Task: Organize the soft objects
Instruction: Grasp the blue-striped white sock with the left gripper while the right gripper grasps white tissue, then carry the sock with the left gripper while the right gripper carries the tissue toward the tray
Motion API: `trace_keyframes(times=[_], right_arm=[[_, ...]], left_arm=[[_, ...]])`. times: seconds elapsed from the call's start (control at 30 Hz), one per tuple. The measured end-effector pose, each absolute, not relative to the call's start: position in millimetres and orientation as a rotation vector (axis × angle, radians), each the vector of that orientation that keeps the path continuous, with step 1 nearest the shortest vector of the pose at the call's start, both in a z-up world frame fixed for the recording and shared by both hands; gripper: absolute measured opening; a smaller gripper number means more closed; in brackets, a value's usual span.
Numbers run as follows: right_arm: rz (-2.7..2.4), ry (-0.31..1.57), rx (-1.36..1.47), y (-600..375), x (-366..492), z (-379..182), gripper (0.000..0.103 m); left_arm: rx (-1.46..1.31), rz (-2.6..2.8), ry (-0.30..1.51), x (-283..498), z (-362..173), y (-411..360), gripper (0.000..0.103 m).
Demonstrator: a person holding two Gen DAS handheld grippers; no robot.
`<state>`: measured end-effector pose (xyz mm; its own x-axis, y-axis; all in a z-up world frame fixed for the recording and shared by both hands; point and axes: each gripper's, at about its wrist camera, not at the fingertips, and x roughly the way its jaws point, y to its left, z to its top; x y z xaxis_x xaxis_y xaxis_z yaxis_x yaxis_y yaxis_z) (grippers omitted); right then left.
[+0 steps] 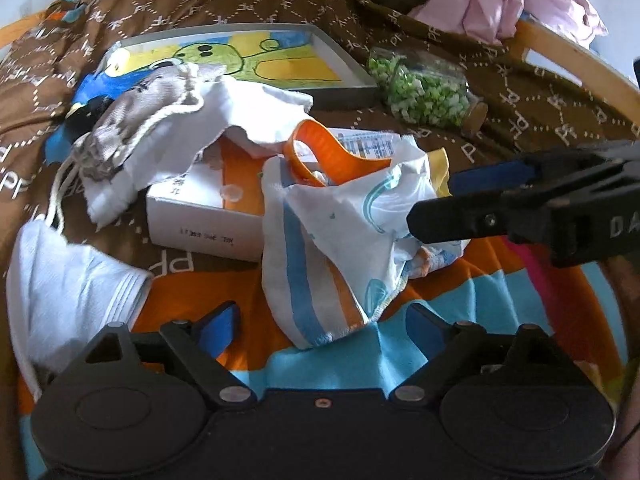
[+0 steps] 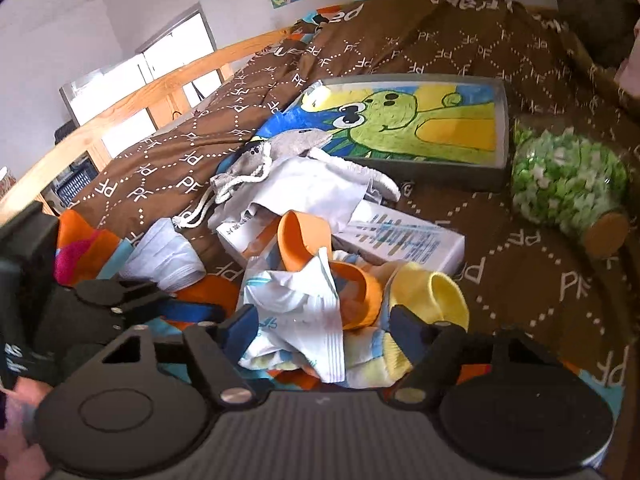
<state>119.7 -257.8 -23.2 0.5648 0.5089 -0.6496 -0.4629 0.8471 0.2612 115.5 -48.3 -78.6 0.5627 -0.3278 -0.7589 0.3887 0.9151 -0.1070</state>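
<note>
Both grippers parked at the cloth pile, mid-frame in both views, on the bed.

Right gripper: jaws apart, straddling the near end of the pile. White printed cloth sits right between the fingers, bottom centre of the right view; yellow sock just off the right finger. Looks like contact or near it, but nothing is pinched.

Left gripper: jaws apart too, holding nothing. Striped cloth hangs just ahead of it, lower centre of the left view, its tip reaching down between the fingers.

Key relation: the pile runs roughly from lower centre up toward the box it leans on, orange band poking out the top. In the left view the right gripper comes in from the right edge, with its tips at the pile's right side. My read: right is nearer, already around cloth, so it only needs to close. Left would have to push forward a bit.

Risk: closing may bag several pieces at once.
</note>
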Motion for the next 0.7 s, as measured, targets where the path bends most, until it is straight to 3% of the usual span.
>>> trace_keyframes(times=[0.1, 0.33, 0.57, 0.7], right_arm=[[0.603, 0.807, 0.099, -256, 123, -27, 0.068], [0.625, 0.831, 0.123, -254, 123, -31, 0.040], [0.588, 0.770, 0.109, -259, 114, -20, 0.025], [0.568, 0.705, 0.118, -267, 108, -9, 0.024]], left_arm=[[0.107, -0.440, 0.861, 119, -83, -53, 0.085], [0.106, -0.458, 0.819, 120, -83, -55, 0.057], [0.117, -0.437, 0.808, 117, -82, -57, 0.037], [0.108, -0.439, 0.795, 115, -80, -56, 0.024]])
